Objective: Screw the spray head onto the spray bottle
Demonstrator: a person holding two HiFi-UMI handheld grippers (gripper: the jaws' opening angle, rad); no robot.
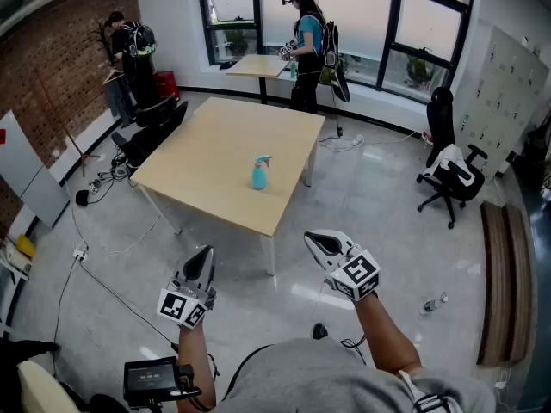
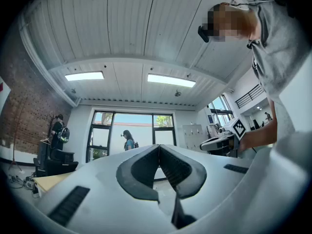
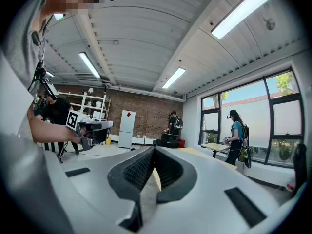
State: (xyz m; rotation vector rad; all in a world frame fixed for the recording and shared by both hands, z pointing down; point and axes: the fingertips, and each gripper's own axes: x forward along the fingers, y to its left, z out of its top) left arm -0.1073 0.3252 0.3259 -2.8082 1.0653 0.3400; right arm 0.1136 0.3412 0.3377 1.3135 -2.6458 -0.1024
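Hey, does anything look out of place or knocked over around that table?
Nothing stands out. The spray bottle stands upright on the table, its spray head on top, no spill visible. Only loose cables trail on the floor beside it.

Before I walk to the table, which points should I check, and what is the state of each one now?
1. Small teal plastic spray bottle upright on the light wooden square table: ok.
2. Spray head already on the bottle or not: cannot tell, too small.
3. Left gripper empty: ok.
4. Right gripper empty: ok.
5. Jaws open for a grasp: not ok, both pairs are together.
6. Bottle within reach: not ok, both grippers hang over the grey floor, short of the table.
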